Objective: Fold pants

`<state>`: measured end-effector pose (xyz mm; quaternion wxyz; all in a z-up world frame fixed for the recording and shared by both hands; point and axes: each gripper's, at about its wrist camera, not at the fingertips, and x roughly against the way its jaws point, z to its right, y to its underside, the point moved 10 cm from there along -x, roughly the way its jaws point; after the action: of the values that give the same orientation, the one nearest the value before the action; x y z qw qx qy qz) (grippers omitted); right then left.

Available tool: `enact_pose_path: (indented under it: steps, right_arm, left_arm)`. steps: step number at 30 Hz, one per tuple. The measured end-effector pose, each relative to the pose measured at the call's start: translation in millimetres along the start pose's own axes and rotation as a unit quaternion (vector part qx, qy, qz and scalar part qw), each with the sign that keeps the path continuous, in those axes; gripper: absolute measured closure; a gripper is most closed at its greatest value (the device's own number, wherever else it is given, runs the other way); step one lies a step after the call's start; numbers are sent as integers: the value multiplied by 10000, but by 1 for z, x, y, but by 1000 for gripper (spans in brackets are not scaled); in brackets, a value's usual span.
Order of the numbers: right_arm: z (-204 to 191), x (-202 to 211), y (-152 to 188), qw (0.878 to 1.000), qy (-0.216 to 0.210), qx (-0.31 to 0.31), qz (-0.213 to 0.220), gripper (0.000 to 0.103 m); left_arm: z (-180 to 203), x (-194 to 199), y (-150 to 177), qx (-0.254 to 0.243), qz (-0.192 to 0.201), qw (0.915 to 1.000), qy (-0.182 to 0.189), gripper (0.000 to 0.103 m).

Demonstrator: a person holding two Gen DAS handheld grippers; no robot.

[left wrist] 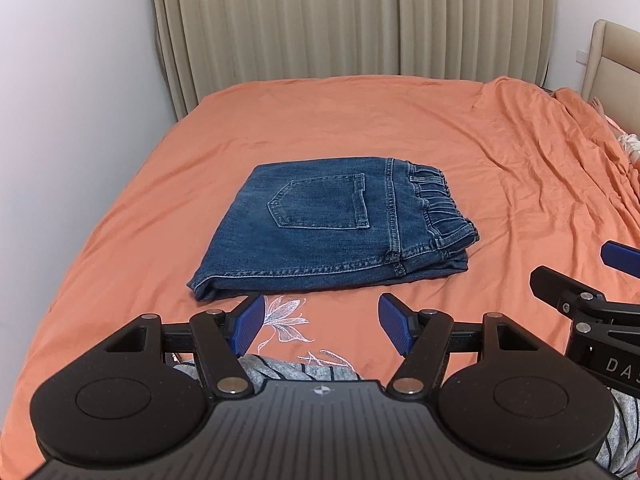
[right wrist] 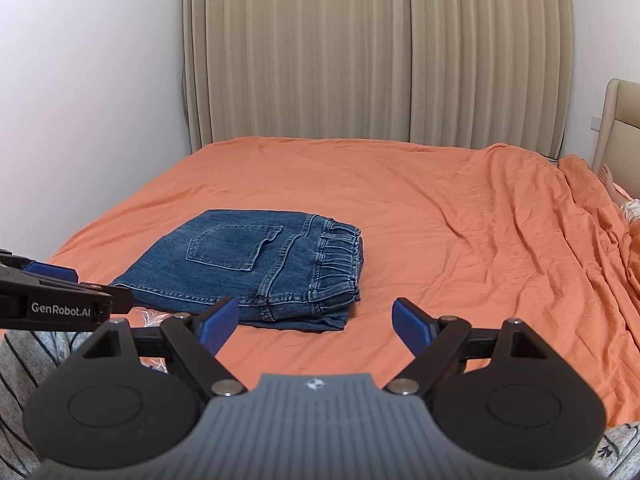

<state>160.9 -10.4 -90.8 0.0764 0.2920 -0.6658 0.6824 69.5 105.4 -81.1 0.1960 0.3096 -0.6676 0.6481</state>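
Evidently, the pants (left wrist: 332, 232) are found folded into a compact stack on the orange bed (left wrist: 460, 152), with the back pocket uppermost and the gathered waistband turned to the right. The bundle is set toward the near left part of the bed, probably so that it could be reached from the near edge. The left claw (left wrist: 322, 324) is held spread apart with nothing between its blue pads, just short of the near fold. The right claw (right wrist: 314, 326) is likewise held wide and empty, near the bundle's near right corner. The folding is judged essentially complete, since neither claw is touching the denim.
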Motion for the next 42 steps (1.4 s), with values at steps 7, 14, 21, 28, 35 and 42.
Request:
enact_pose_path:
  steps: [7,14,21,28,35,42]
  right_arm:
    - [-1,0,1,10000,-16,-8,0,23]
    - [1,0,0,10000,-6,-47,2,22]
    - [1,-1,0,10000,-8,-56,-9,23]
    - [0,0,0,10000,-3,-52,-5,22]
    - [0,0,1,10000,-8,-55,0,23]
    - [0,1,0,10000,-15,-48,6,22]
  left_arm:
    - [1,0,0,-10,-8,10000,10,27]
    - [2,1,0,-45,-40,10000,9,27]
    - [2,2,0,-59,-36,10000,17,27]
    - [3,2,-1,-73,-18,10000,29,27]
    - [1,2,-1,-88,-14,10000,17,27]
    - [1,3,-2,-122,-26,9999,10,27]
